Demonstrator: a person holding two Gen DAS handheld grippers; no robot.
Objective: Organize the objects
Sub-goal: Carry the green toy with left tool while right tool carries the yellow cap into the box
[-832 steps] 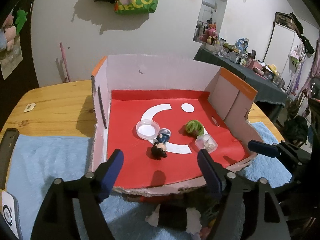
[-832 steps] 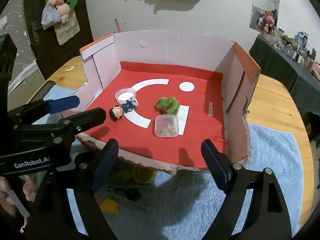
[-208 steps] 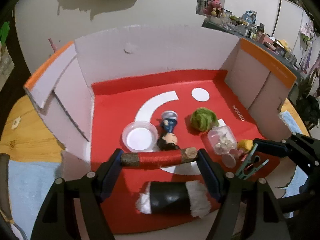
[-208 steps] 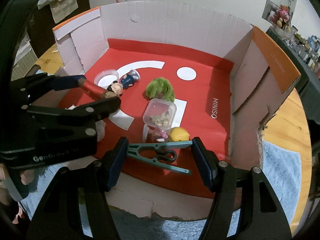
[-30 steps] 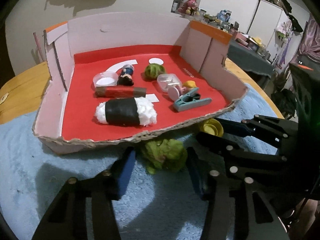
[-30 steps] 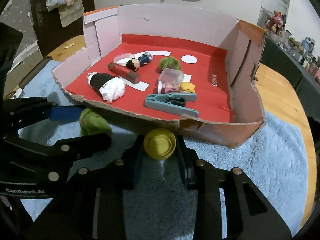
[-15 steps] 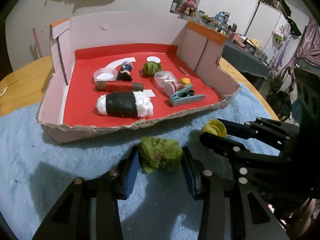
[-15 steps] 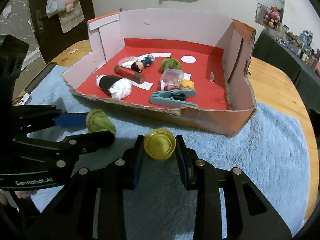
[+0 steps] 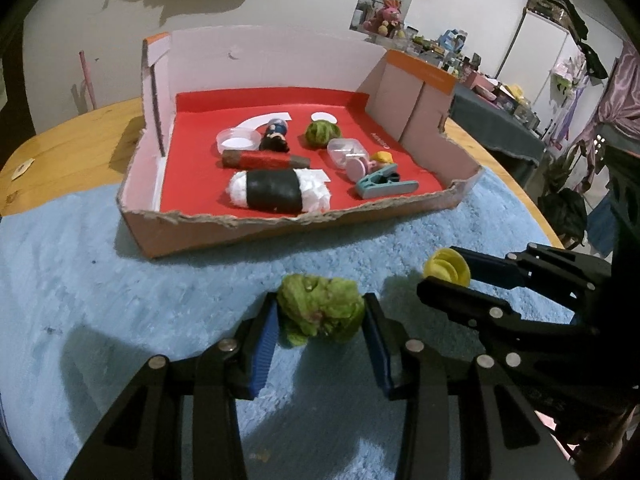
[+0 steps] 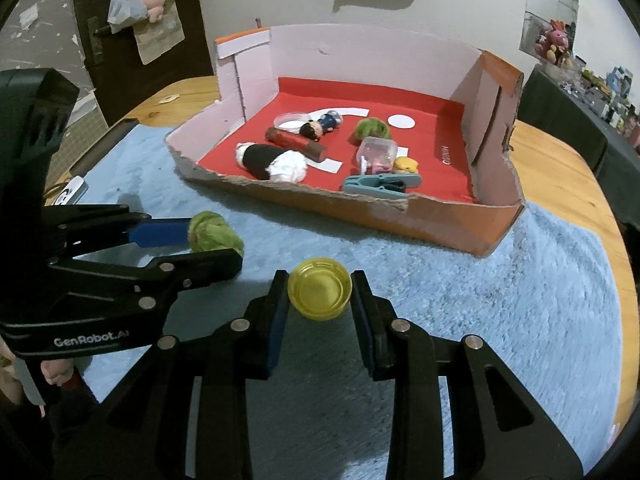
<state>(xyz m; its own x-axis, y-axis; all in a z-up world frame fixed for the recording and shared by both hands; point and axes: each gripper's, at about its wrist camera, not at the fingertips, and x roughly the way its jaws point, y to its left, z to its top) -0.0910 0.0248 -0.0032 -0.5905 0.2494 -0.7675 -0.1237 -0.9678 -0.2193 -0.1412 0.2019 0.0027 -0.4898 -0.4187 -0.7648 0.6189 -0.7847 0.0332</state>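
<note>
Most of the sorting looks done. The cardboard box (image 9: pixel 152 236) with red floor, upper centre of the left wrist view, already holds: a black-and-white plush roll (image 9: pixel 278 190), a red-wrapped stick (image 9: pixel 264 159), a small figurine (image 9: pixel 274 138), a shallow clear lid (image 9: pixel 237 140), a green ball (image 9: pixel 322 133), a clear plastic container (image 9: pixel 346 152), a small yellow toy (image 9: pixel 381 157) and a teal clothespin (image 9: pixel 386 186).

Two items remain outside the box, both in hand. Left tongs (image 9: pixel 320 326), lower centre of the left wrist view, clenched on a crumpled green lettuce toy (image 9: pixel 320 310). Right tongs (image 10: pixel 320 300), lower centre of the right wrist view, clenched on a yellow bottle cap (image 10: pixel 320 289), open side facing the camera. Both sit in front of the box's torn front edge, above the blue fuzzy mat (image 10: pixel 500 300) covering the wooden surface (image 9: pixel 72 152). Cannot tell whether either item touches the mat.

Judgement: remaining work is carrying these two over the front wall and releasing them on bare red floor, e.g. right of the clothespin. No other loose task items visible on the mat.
</note>
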